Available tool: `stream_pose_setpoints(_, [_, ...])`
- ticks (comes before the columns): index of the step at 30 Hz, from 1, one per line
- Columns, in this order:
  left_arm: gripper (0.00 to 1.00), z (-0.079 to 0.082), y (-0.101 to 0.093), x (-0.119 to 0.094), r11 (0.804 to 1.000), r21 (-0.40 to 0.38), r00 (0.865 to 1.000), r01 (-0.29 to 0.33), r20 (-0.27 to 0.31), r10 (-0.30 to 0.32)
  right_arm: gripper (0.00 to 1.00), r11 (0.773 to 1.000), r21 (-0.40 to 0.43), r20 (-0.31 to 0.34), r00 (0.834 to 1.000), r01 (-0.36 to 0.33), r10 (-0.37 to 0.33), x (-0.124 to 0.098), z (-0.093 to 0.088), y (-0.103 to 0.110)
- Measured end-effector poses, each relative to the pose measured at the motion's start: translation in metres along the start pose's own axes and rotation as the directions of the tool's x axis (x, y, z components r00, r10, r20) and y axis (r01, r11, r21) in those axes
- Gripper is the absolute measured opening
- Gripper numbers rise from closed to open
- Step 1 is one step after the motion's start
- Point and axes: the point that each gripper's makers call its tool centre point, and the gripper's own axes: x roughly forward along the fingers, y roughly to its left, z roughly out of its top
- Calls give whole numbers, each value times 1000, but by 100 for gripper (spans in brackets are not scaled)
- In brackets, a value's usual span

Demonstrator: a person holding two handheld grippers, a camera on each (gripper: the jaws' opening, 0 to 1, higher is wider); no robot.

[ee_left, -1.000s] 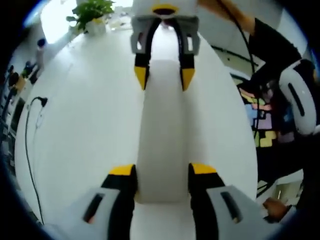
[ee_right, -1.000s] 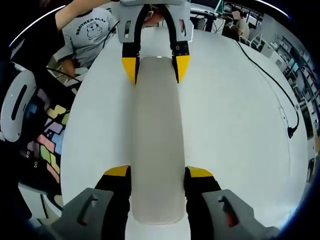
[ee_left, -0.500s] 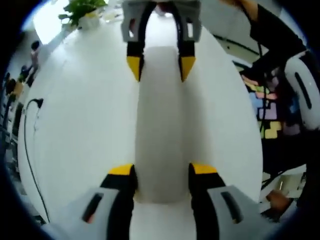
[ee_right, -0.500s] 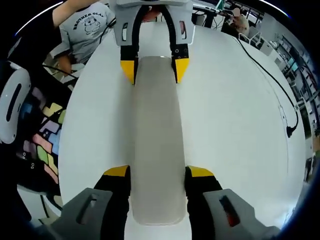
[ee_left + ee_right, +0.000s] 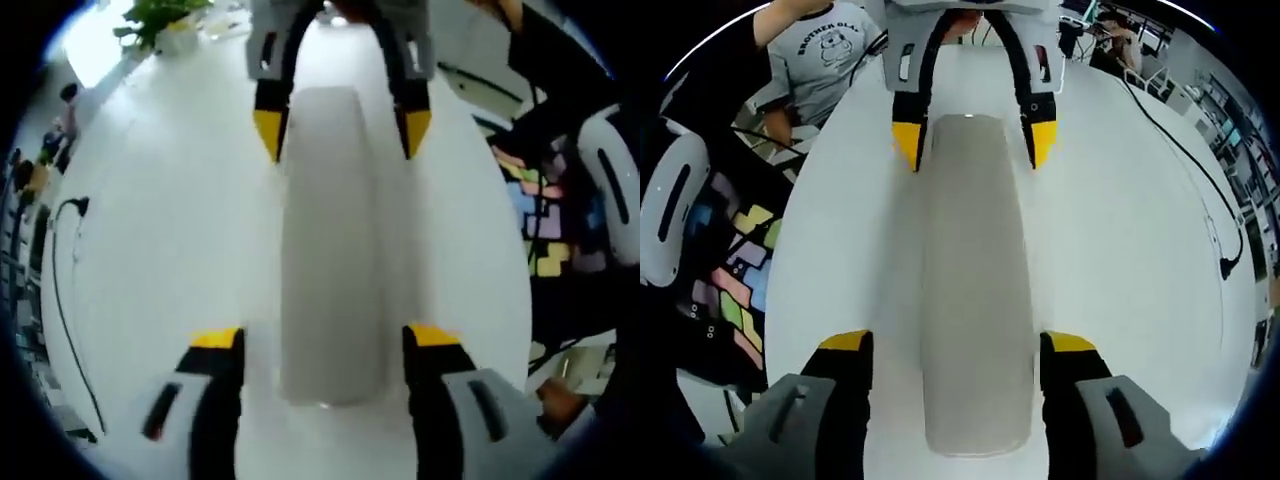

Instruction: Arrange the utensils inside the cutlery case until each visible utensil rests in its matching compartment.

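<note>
A long grey cutlery case [image 5: 335, 230] lies closed on the white table [image 5: 150, 200], so no utensils can be seen. In the left gripper view, my left gripper [image 5: 325, 340] straddles the near end of the case, open, with a gap on each side. My right gripper [image 5: 340, 132] straddles the far end, also open. In the right gripper view the case [image 5: 975, 270] runs away from my right gripper [image 5: 958, 342], whose yellow-tipped jaws stand clear of its sides. My left gripper [image 5: 975, 138] stands open around the opposite end.
A potted plant [image 5: 170, 20] stands at the table's far end, and a black cable [image 5: 60, 270] trails along one edge. A person in a grey T-shirt [image 5: 830, 55] sits beyond the table. Coloured floor tiles [image 5: 735, 270] and a white rounded device [image 5: 670, 215] lie beside it.
Both grippers were shut on the ends of the case. Their jaws have since spread apart and let go. The case lies where it was.
</note>
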Motion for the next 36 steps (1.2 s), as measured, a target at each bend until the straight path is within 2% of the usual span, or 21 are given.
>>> stream_pose_setpoints(3, [85,7,-1,-6,999,-45,998,22,63,-19,90,999,14,56,997,50,-51,-3,4,-10])
stream_pose_setpoints(6, [100,8,6,-9,999,-39,996,-22,90,25,99,998,43,124,991,51,-56,-9,7,-13])
stream_pose_setpoints(8, [100,7,8,-8,997,-65,995,-34,87,40,99,996,3,154,984,92,-92,-13,6,-21])
stream_pose_setpoints(9, [100,10,4,-7,994,-110,992,-17,122,31,99,994,24,188,976,110,-113,-12,8,-22])
stream_pose_setpoints(10, [100,13,3,-5,993,-114,989,-10,148,27,99,995,36,194,976,93,-98,-11,5,-18])
stream_pose_setpoints(12, [100,14,4,-8,994,-102,982,-40,181,58,99,995,48,257,962,87,-97,-14,8,-15])
stream_pose_setpoints(16, [100,21,-2,-19,986,-156,952,-54,288,98,99,983,31,330,927,179,-179,-23,6,-14])
stream_pose_setpoints(18, [100,18,-8,-22,981,-187,946,-42,308,99,99,980,81,424,884,181,-198,-31,14,-11])
stream_pose_setpoints(19, [100,20,-8,-23,976,-214,933,-44,341,117,99,976,99,483,848,194,-217,-36,22,-11])
stream_pose_setpoints(20, [100,21,-8,-23,973,-226,925,-51,356,131,98,972,105,504,831,211,-235,-39,24,-12])
stream_pose_setpoints(21, [100,19,-10,-24,972,-228,921,-58,364,140,98,962,124,530,804,243,-271,-43,27,-15])
stream_pose_setpoints(23, [100,21,-9,-27,967,-240,901,-81,397,174,98,955,151,565,771,256,-296,-49,32,-15])
stream_pose_setpoints(26, [100,24,-5,-35,951,-288,864,-112,445,236,97,934,251,636,684,254,-357,-65,38,-16])
stream_pose_setpoints(27, [100,25,1,-41,939,-310,839,-146,465,283,97,925,269,640,667,270,-381,-69,37,-16])
stream_pose_setpoints(28, [99,26,4,-45,931,-323,820,-173,477,317,97,913,286,660,631,292,-408,-76,39,-14])
stream_pose_setpoints(29, [99,26,7,-49,922,-335,801,-194,488,346,96,909,296,663,621,295,-417,-78,39,-13])
stream_pose_setpoints(31, [100,29,13,-61,894,-391,743,-220,527,413,96,880,356,667,574,314,-475,-88,35,-12])
stream_pose_setpoints(32, [100,31,14,-70,879,-423,704,-220,555,443,96,859,379,667,542,344,-512,-96,32,-13])
stream_pose_setpoints(34, [100,33,13,-82,858,-471,646,-206,593,480,96,817,429,655,491,385,-575,-109,24,-15])
stream_pose_setpoints(35, [100,30,12,-85,837,-512,630,-193,589,506,96,800,451,649,470,396,-598,-115,21,-17])
stream_pose_setpoints(36, [100,30,8,-85,828,-531,628,-180,586,512,95,771,488,631,444,409,-636,-122,15,-18])
